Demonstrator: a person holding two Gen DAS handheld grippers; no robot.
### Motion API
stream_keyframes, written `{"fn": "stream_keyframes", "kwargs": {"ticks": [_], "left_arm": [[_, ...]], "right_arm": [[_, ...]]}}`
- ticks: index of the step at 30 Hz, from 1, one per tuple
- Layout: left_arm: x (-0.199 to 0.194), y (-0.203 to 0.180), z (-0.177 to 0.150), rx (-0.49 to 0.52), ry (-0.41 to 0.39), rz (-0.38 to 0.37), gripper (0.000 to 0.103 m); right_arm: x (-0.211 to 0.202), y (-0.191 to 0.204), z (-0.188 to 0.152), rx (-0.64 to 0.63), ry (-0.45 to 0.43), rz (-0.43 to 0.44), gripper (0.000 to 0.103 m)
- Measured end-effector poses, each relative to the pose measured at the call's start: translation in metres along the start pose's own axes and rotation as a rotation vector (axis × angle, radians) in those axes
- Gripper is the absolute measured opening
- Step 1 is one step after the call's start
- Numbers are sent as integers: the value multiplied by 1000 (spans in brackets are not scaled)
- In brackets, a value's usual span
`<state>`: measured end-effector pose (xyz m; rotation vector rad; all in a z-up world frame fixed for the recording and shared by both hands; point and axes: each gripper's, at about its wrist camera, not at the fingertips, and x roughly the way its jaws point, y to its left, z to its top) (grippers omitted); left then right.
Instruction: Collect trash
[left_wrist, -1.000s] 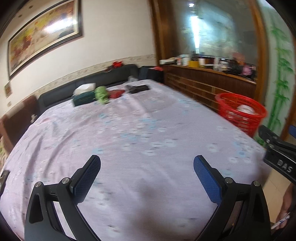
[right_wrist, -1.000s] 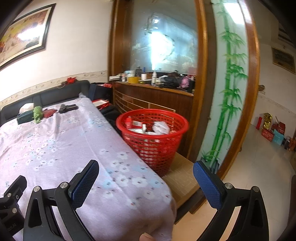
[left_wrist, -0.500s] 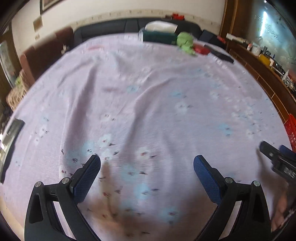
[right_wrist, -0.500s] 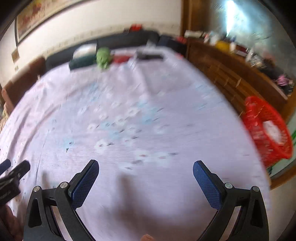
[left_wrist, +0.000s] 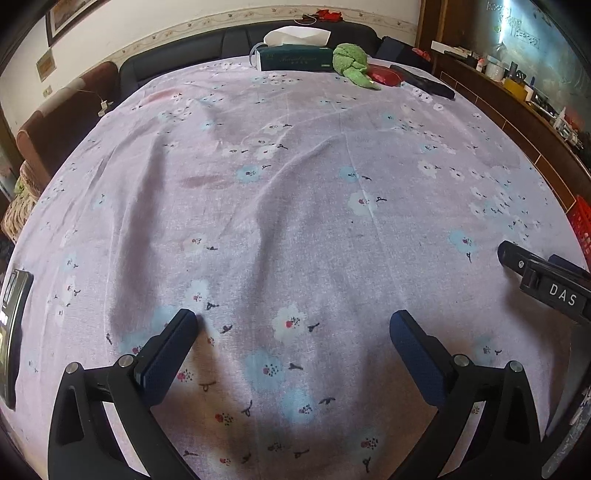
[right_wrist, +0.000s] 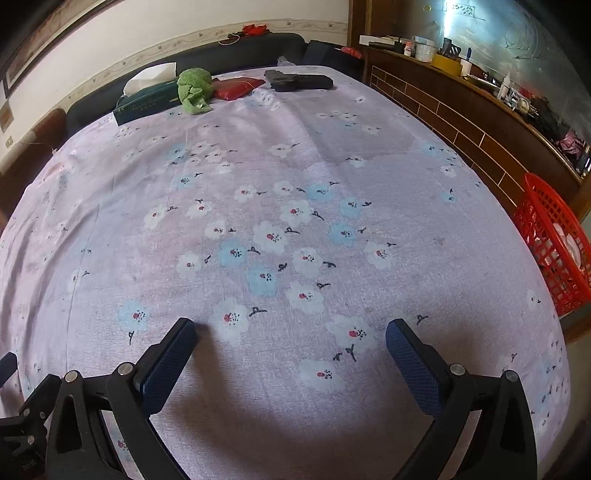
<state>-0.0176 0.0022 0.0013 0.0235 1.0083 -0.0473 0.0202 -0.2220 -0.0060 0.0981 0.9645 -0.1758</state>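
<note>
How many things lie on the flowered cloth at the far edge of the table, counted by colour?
Green: 2, the tissue box and the crumpled cloth
Red: 1, the flat pouch
Black: 1, the dark object
Total: 4
Both grippers, left and right, are open and hold nothing.

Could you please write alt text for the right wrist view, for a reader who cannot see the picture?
The open, empty right gripper hovers over a table covered by a pink floral cloth. At the far edge lie a tissue box, a green cloth, a red pouch and a black object; a red basket stands at the right.
</note>
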Motion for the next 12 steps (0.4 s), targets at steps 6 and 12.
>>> {"fn": "stream_keyframes", "kwargs": {"ticks": [6,12], "left_arm": [[5,1,5,-6,-1,2,103],[6,1,6,-3,-1,5,103]], "right_arm": [[0,1,-1,-1,0,1,103],[0,1,-1,-1,0,1,103]]}}
